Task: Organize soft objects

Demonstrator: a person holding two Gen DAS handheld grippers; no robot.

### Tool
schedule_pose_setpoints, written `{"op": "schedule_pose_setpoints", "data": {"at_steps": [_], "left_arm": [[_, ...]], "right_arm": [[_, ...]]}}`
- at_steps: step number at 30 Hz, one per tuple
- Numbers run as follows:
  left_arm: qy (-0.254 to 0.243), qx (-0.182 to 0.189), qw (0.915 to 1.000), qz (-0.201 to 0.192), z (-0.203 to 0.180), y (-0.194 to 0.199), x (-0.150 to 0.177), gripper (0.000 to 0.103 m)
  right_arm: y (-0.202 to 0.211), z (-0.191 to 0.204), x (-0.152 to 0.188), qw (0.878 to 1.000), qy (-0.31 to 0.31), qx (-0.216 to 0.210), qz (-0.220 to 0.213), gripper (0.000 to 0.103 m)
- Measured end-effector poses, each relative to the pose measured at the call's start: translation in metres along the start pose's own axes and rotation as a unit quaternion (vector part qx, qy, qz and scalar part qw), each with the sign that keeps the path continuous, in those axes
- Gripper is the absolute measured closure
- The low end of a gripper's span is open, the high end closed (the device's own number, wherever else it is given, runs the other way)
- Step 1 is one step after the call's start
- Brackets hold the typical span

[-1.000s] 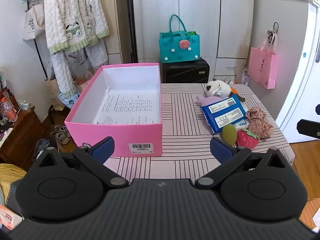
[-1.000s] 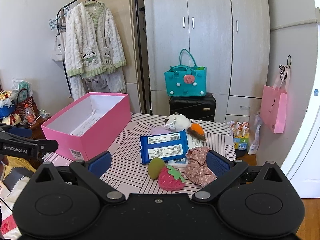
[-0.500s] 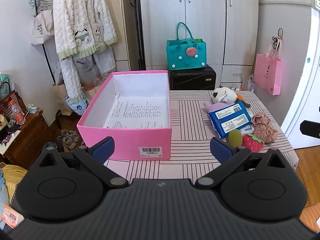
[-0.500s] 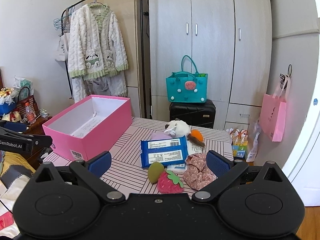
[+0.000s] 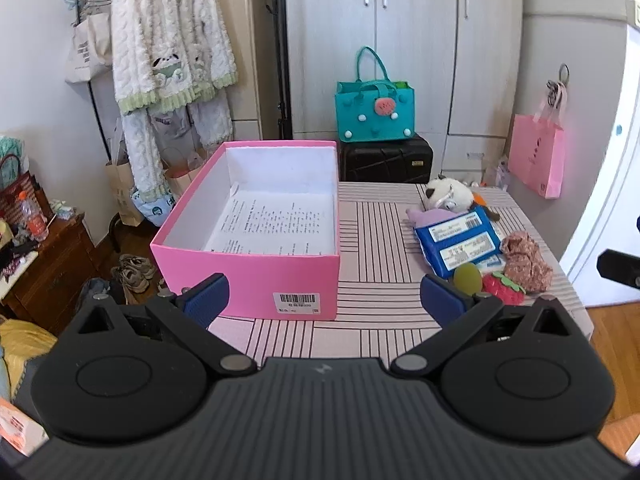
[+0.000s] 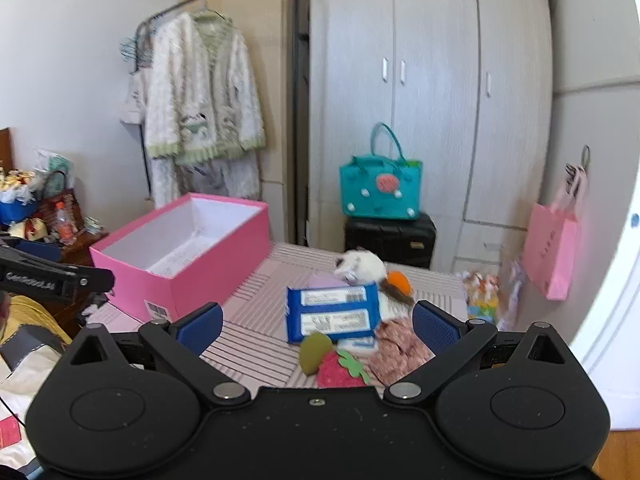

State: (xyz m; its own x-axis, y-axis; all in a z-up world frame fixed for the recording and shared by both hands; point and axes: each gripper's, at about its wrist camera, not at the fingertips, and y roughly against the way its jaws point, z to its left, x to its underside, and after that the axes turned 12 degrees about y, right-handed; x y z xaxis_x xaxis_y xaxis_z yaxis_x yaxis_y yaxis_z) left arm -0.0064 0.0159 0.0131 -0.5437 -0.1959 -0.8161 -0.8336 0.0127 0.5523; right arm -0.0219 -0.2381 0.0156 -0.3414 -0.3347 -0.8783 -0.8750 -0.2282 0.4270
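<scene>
An open pink box (image 5: 256,268) (image 6: 208,268) with a printed sheet inside stands on the left of the striped table (image 5: 372,248). On the right lie a blue wipes pack (image 5: 456,240) (image 6: 332,314), a white plush (image 5: 448,194) (image 6: 360,264), a red strawberry (image 5: 502,288) (image 6: 338,370), a green fruit (image 5: 467,278) (image 6: 314,354), a floral scrunchie (image 5: 524,260) (image 6: 400,350) and an orange carrot (image 6: 400,282). My left gripper (image 5: 324,300) is open and empty, before the box. My right gripper (image 6: 318,328) is open and empty, short of the pile.
A teal bag (image 5: 376,110) sits on a black suitcase (image 5: 386,158) behind the table. A pink paper bag (image 5: 538,158) hangs at the right. A coat rack with a white cardigan (image 5: 168,36) and a cluttered wooden cabinet (image 5: 44,264) stand at the left.
Both grippers have drawn back and risen from the table, so the box and pile look smaller and farther. Both stay open and empty. Nothing on the table moved.
</scene>
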Motion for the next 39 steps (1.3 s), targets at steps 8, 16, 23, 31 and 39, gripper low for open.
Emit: {"op": "schedule_pose_setpoints", "data": {"at_steps": [8,16,23,31,39], "left_arm": [[0.015,-0.030,0.9994,-0.010,0.012,0.000,0.003,0.000],[0.016,-0.034,0.9993,-0.008,0.013,-0.001,0.004,0.000],[-0.014,-0.021,0.9997,0.002,-0.003,-0.004,-0.004,0.000],[-0.050,0.032,0.9980,0.022,-0.045,-0.016,-0.014,0.000],[-0.105,0.109,0.9884,0.007,-0.097,-0.036,0.001,0.000]], "right_arm": [[0.002,0.006,0.001,1.000,0.013,-0.015,-0.004,0.000],[-0.003,0.001,0.002,1.000,0.009,-0.021,0.000,0.000],[-0.002,-0.019,0.002,0.999,0.004,-0.035,-0.001,0.000],[0.005,-0.052,0.007,0.998,0.007,-0.039,-0.043,0.000],[-0.004,-0.101,0.033,0.996,-0.025,-0.033,-0.080,0.000]]}}
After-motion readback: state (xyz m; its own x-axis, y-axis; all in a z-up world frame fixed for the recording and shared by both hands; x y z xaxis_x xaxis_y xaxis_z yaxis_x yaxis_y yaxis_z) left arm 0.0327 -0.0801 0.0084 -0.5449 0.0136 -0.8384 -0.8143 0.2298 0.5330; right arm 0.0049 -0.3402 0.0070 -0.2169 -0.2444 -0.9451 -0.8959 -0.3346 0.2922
